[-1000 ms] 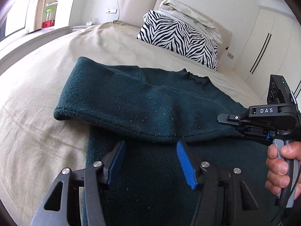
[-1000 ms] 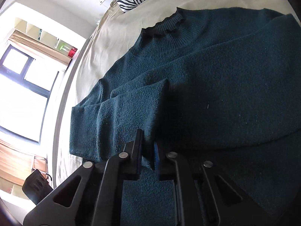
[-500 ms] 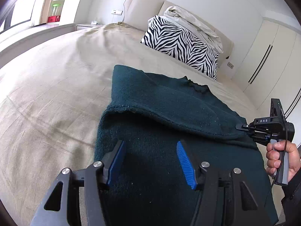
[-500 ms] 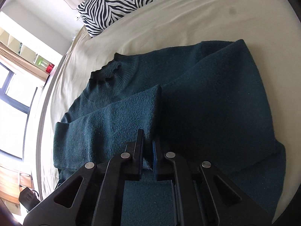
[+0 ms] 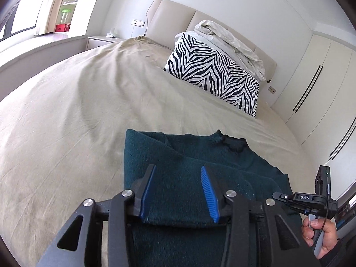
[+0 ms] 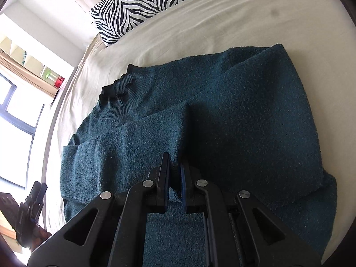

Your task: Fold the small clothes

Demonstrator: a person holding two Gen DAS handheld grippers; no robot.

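**Mia:** Left wrist view first. What is that big soft thing on the wide beige bed [image 5: 89, 115]?

**Ben:** It is a dark green fuzzy knit sweater [image 5: 189, 155]. It lies flat on the bed, down below the zebra-striped pillow [image 5: 213, 73], with its neck hole pointing up toward that pillow.

**Mia:** Why does it look so narrow?

**Ben:** I think both sleeves and sides are folded in over the middle. In the right wrist view one sleeve [image 6: 124, 146] lies across the body of the sweater [image 6: 244, 115].

**Mia:** What is the left gripper [image 5: 178, 191] doing?

**Ben:** Its blue pads [image 5: 208, 191] stand partly apart and are closing. The bottom edge of the sweater sits between them, but I can't see them pinching it yet.

**Mia:** And the right gripper [image 6: 174, 173]?

**Ben:** Its jaws are nearly together, squeezing a thin bit of the sweater's bottom edge. You can also see it far off to the side in the left wrist view, held in a hand [image 5: 320, 233].

**Mia:** Why grab the bottom with both?

**Ben:** My guess is so the two corners can be lifted together and folded up toward the pillow, keeping the edge straight.
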